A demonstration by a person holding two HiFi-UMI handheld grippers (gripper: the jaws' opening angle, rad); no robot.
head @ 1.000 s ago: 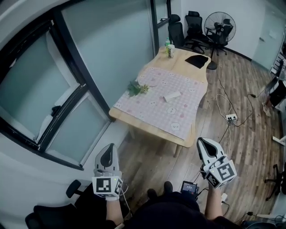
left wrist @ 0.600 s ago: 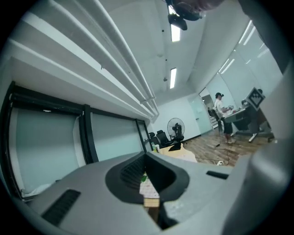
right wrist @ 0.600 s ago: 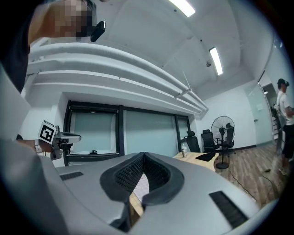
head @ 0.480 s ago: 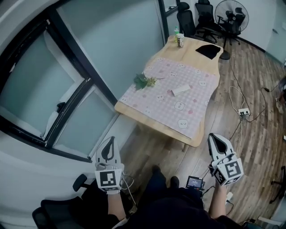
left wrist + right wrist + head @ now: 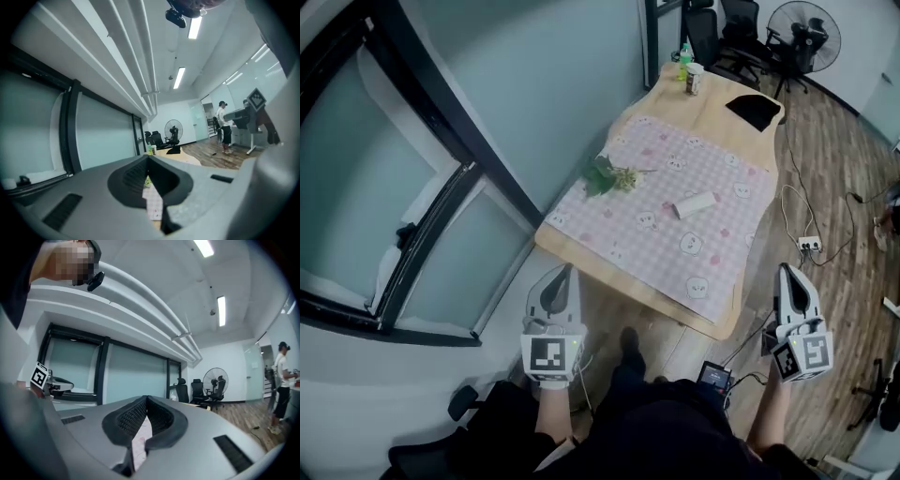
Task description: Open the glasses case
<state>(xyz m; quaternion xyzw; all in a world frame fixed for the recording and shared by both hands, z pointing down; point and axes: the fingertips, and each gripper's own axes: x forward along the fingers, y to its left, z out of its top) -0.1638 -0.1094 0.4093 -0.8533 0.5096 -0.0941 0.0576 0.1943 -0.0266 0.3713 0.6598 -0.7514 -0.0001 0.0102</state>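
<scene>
The glasses case (image 5: 695,203) is a small white oblong lying shut on the pink checked cloth (image 5: 661,202) that covers the near part of the wooden table (image 5: 584,262). My left gripper (image 5: 562,272) is held low before the table's near corner, jaws together, nothing in them. My right gripper (image 5: 788,271) hangs off the table's right side over the floor, also shut and empty. Both are well short of the case. In the left gripper view my left gripper (image 5: 149,157) points level at the table, and my right gripper (image 5: 146,398) does too in the right gripper view.
A green sprig (image 5: 606,175) lies on the cloth's left edge. A black pad (image 5: 755,111), a cup (image 5: 695,79) and a bottle (image 5: 682,58) sit at the far end. Glass walls run along the left. Office chairs (image 5: 712,28) and a fan (image 5: 802,23) stand beyond. A power strip (image 5: 809,246) and cables lie on the floor.
Both grippers have travelled forward toward the table, which now sits closer and larger in the head view. Their jaws have stayed together throughout.
</scene>
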